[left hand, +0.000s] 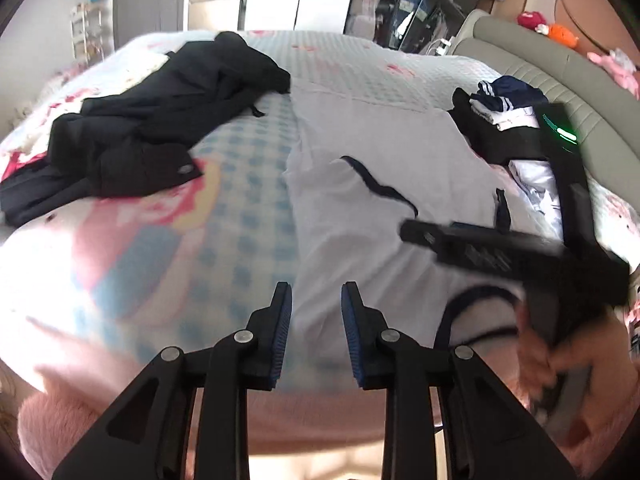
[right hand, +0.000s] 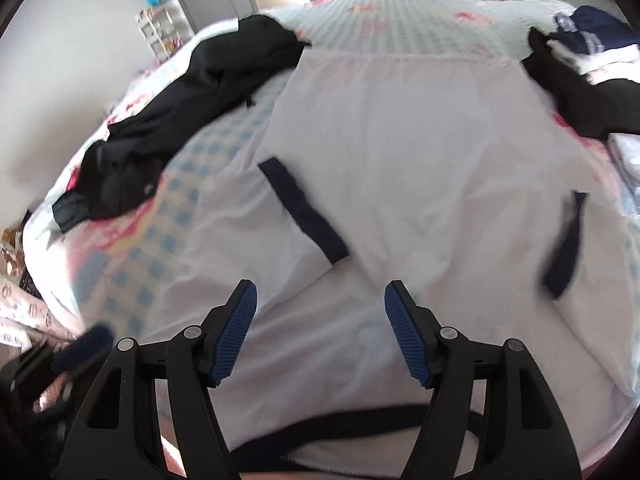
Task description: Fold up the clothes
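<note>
Across the middle of the bed [left hand: 248,184] lies a white shirt [right hand: 400,152] with navy trim, spread flat; its navy-edged sleeve cuffs [right hand: 304,212] sit one on each side and its dark-rimmed collar lies nearest the cameras. Over the shirt's near part hangs the right gripper [right hand: 320,332], its blue-padded fingers spread wide with nothing between them. Beside the shirt's left edge, above the checked bedspread, the left gripper [left hand: 316,332] hovers with its fingers parted by a moderate gap, also empty. In the left wrist view the right gripper [left hand: 460,248] appears as a blurred black body over the shirt's right half, with a hand [left hand: 552,360] at its handle. To the left of the shirt a crumpled black garment [left hand: 152,128] stretches along the bed. To the right, near the grey headboard [left hand: 560,68], sits a pile of navy, white and black clothes [left hand: 504,108].
</note>
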